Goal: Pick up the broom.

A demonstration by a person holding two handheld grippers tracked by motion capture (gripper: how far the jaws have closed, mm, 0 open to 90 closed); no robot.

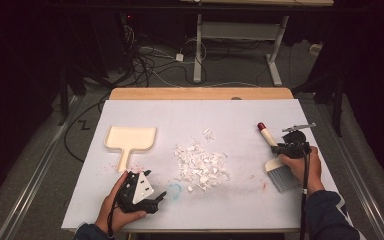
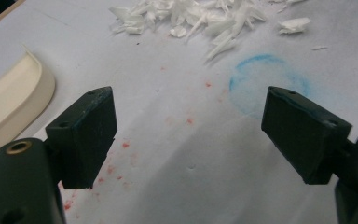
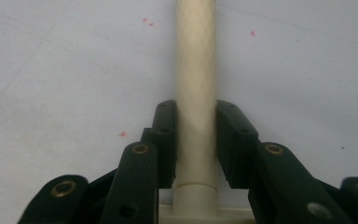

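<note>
White surface with red specks — my right tool is clamped on the cream brush handle, red-tipped, grey bristles, near the right edge. Left tool hangs released; plenty of bare room beside the scrap pile.

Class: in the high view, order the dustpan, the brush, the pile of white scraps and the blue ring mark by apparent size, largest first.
1. pile of white scraps
2. dustpan
3. brush, partly hidden by the right gripper, so unsure against the dustpan
4. blue ring mark

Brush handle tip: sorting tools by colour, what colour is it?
Red tip on the cream brush, clearest in the high view.
</note>
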